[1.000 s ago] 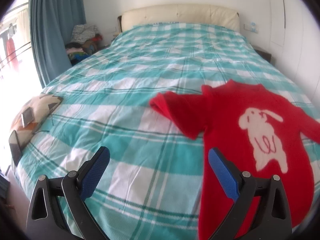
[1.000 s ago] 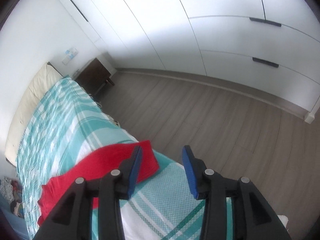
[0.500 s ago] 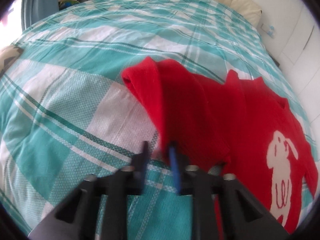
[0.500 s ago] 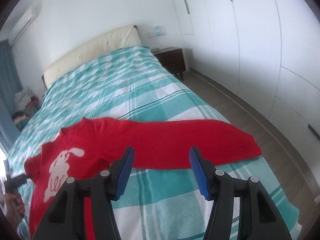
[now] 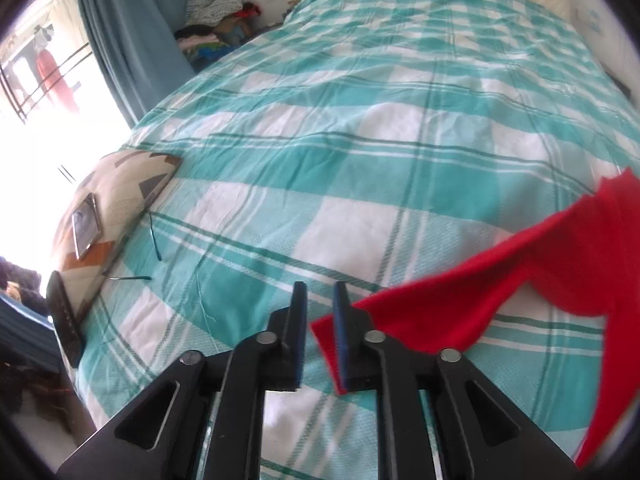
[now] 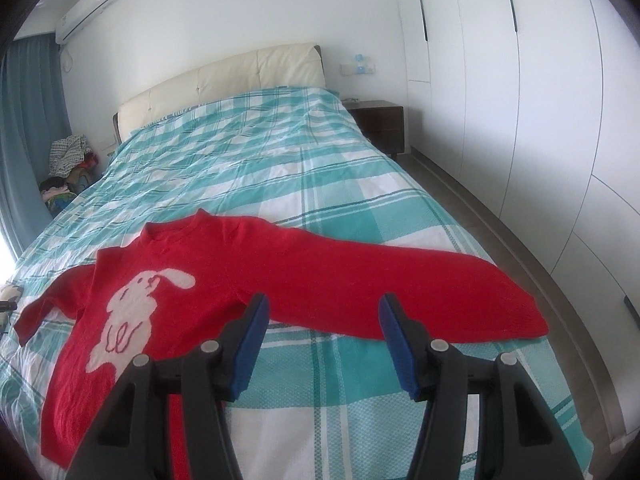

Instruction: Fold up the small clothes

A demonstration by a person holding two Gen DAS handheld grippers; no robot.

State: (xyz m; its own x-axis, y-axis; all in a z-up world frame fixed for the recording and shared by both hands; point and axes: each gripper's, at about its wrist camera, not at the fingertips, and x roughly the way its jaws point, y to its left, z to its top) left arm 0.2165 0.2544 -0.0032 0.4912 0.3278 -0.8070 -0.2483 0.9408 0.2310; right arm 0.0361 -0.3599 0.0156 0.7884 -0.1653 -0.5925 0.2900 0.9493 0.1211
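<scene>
The sweater (image 6: 224, 280) lies front-up on the bed (image 6: 280, 168), its white rabbit motif (image 6: 136, 312) showing, collar toward the headboard (image 6: 224, 80). One sleeve (image 6: 400, 288) extends flat from the sweater body toward the bed edge nearest the wardrobe (image 6: 540, 100). The opposite sleeve (image 5: 500, 292) is lifted off the bed on the side of the sweater nearest the curtain (image 5: 132, 40).

Left gripper (image 5: 320, 300): jaws nearly closed. The sleeve cuff sits against the inner face of one blue pad (image 5: 341, 320) (a narrow gap remains between cuff and the other pad, so a firm pinch cannot be confirmed). The sleeve hangs taut from the gripper back to the sweater body.

Right gripper (image 6: 324, 308): jaws wide open, holding nothing, positioned above the flat sleeve on the foot side of the sweater.

A patterned cushion (image 5: 112, 208) sits at the bed edge beyond the lifted sleeve, on the curtain side, with a phone (image 5: 86, 228) resting on it. A pile of clothes (image 6: 68, 164) lies off the bed, far from the sweater, near the headboard. A nightstand (image 6: 380, 120) stands beside the headboard on the wardrobe side.
</scene>
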